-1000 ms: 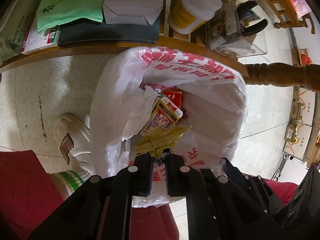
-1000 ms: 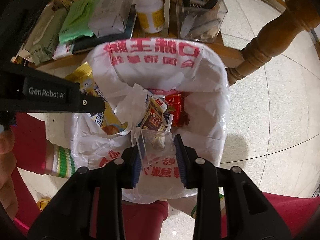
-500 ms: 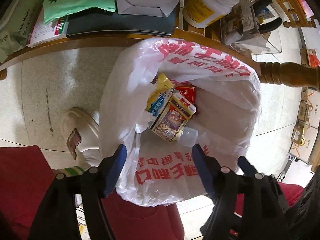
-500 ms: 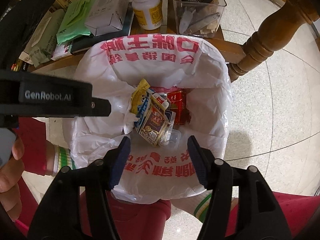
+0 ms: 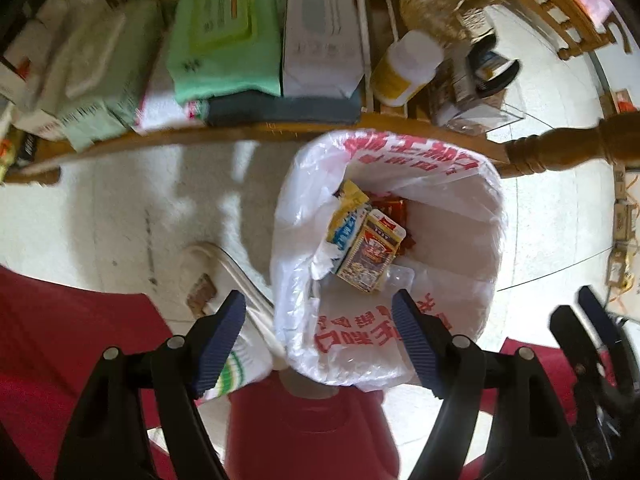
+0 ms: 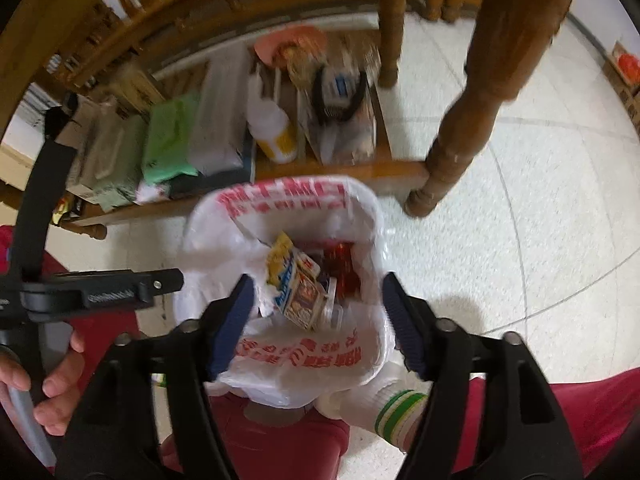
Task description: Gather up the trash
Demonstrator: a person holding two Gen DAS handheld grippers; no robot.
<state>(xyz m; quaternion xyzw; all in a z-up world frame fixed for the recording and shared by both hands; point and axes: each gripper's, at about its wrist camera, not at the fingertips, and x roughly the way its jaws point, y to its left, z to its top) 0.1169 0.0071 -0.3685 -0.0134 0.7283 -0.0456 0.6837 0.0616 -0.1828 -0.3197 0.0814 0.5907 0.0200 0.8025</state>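
Note:
A bin lined with a white plastic bag with red lettering (image 5: 452,264) stands on the floor and also shows in the right wrist view (image 6: 348,216). Inside lie a yellow-blue wrapper (image 5: 347,216), a printed carton (image 5: 370,258), a clear plastic piece (image 5: 400,276) and red packaging (image 5: 390,205). My left gripper (image 5: 320,330) is open and empty above the bin's near left side. My right gripper (image 6: 318,320) is open and empty above the bin's near rim. The left gripper's arm (image 6: 100,288) shows at the left of the right wrist view.
A low wooden shelf (image 5: 240,132) behind the bin holds a green wipes pack (image 5: 224,36), a white box (image 5: 320,28), a white-and-yellow bottle (image 5: 408,68) and a clear container (image 5: 476,92). A turned wooden leg (image 6: 480,92) stands right of the bin. The person's red-trousered legs and white socks are below.
One second ago both grippers held trash over the bin; both opened and the pieces dropped in. Since then both have lifted and pulled back, the left one shifting left.

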